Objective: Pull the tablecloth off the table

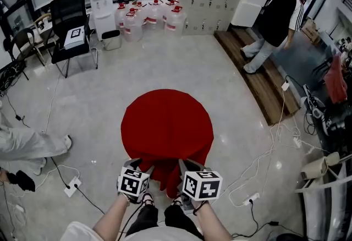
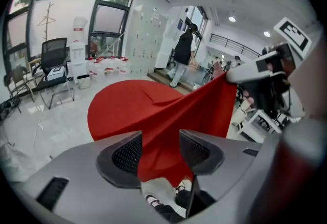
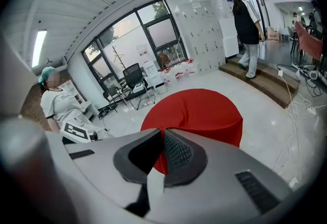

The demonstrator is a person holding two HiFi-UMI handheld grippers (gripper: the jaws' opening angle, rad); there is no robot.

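Pinching the near hem of the red tablecloth (image 1: 166, 124) with one gripper, the other slack around it.
At left, the left gripper (image 1: 138, 164) holds its jaws apart, and a fold of the cloth hangs loose between the pads without being squeezed. In the middle, the tablecloth drapes over a round table on the pale tiled floor (image 1: 99, 102), its near edge lifted towards the person. At right, the right gripper (image 1: 185, 164) has its jaws closed together on that edge, raising it into a taut ridge. Farther back, from left: a black office chair (image 1: 70, 31), a cluster of water jugs (image 1: 146, 14), and a person in black (image 1: 275, 20) on a wooden platform (image 1: 258, 75).
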